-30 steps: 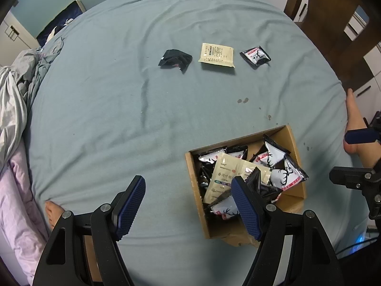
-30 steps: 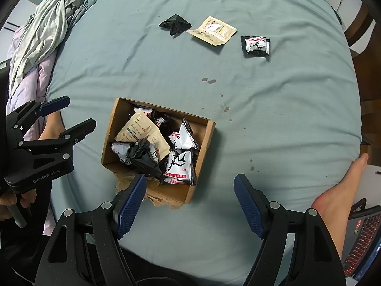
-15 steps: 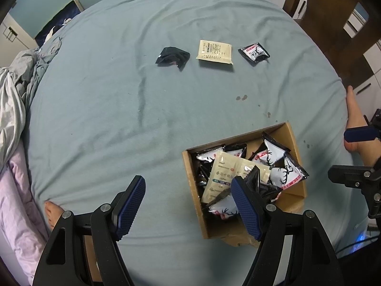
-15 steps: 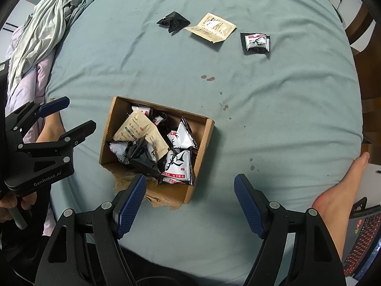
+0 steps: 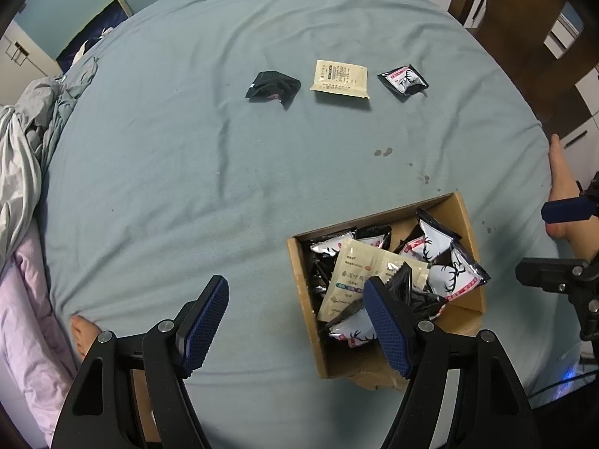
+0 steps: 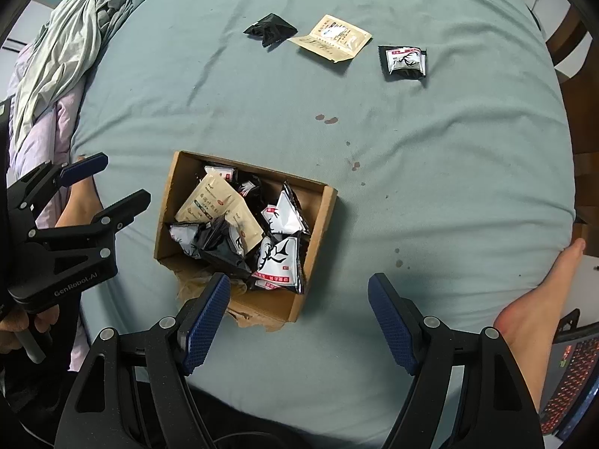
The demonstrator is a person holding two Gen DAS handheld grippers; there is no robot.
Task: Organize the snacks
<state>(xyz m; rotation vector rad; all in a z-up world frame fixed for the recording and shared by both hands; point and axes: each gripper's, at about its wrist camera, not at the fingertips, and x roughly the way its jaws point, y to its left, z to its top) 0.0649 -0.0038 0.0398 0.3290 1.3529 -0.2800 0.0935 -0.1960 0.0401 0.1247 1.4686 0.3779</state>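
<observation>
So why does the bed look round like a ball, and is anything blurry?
Left wrist view: the fisheye lens bends the blue sheet into a dome with dark corners; the cardboard box stays sharp. Right wrist view: same bulge, dim even light, soft shadows under the beige packet.

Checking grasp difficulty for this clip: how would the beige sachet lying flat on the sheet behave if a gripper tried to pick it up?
The beige sachet lies thin and flat, so it probably bends rather than staying stiff. It looks light for its area and may slide on the blue-grey sheet when nudged. Flat and without round sides, it should not roll; getting under an edge seems the hard part.
</observation>
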